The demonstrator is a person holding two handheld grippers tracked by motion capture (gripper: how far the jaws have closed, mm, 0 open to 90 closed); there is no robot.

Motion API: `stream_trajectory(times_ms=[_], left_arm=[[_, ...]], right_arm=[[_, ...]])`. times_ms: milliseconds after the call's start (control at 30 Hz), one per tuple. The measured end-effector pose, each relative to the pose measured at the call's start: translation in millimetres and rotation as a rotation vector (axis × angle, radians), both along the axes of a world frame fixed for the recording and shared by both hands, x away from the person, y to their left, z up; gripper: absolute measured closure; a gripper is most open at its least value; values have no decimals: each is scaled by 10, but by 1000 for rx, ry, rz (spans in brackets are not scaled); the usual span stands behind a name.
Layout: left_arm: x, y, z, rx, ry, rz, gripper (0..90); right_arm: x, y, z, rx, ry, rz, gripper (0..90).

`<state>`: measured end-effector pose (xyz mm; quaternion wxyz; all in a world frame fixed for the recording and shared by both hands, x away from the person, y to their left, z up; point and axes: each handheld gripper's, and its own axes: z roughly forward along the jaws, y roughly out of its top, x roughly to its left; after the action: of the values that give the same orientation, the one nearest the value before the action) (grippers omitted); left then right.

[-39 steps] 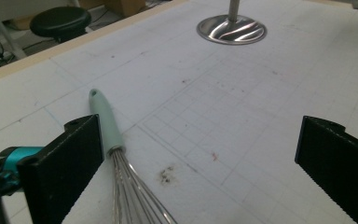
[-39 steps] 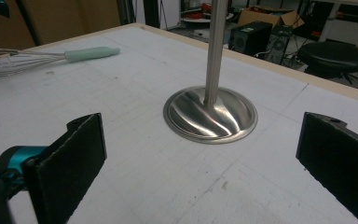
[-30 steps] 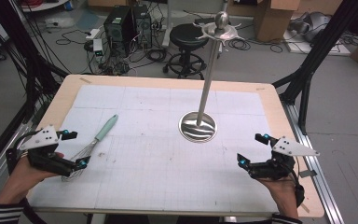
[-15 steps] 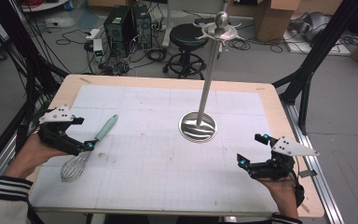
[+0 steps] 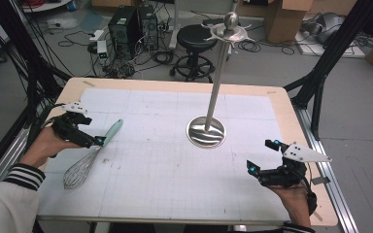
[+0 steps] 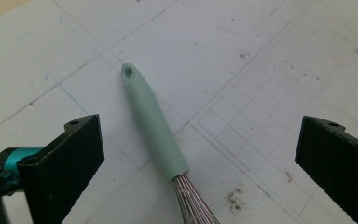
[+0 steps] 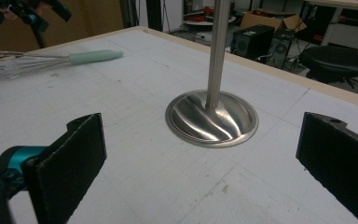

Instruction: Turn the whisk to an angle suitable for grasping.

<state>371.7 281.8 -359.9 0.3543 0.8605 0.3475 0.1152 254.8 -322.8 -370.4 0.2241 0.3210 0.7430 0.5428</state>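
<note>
At frame left, whisk [image 5: 91, 153]: lying flat on the white gridded mat [image 5: 175, 189], mint handle pointing up-right.
Left gripper [image 5: 98, 141]: hovering over that handle, jaws gaping wide on both sides, not touching.
Right gripper [image 5: 261, 156]: sitting lower right, jaws spread wide, holding nothing.
Steel stand [image 5: 207, 131]: standing upright at centre.

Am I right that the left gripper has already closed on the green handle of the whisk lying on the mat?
Not quite: the left gripper is open, its jaws wide apart on either side of the whisk handle without touching it, as the left gripper view shows. The whisk does lie on the mat.
</note>
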Motion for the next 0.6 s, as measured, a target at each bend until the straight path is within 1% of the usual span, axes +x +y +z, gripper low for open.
stream_trajectory(times_ms=[67,133,200,233,267,367,600], left_arm=[[19,1,-12,3,5,3,18],[94,7,-65,16,35,14,18],[114,8,-81,22,43,13,23],[154,1,-119,35,60,16,23],[154,1,-119,35,60,16,23],[213,-7,-174,47,80,27,23],[312,-60,-320,87,126,33,23]], right_arm=[[-1,0,-1,-1,0,0,5],[-6,3,-4,-2,4,1,5],[-6,-1,-4,-4,4,2,5],[-4,-4,-4,-5,1,2,5],[-4,-5,-4,-4,0,2,5],[-4,-8,-7,-5,2,1,5],[2,-9,-17,-3,5,4,5]])
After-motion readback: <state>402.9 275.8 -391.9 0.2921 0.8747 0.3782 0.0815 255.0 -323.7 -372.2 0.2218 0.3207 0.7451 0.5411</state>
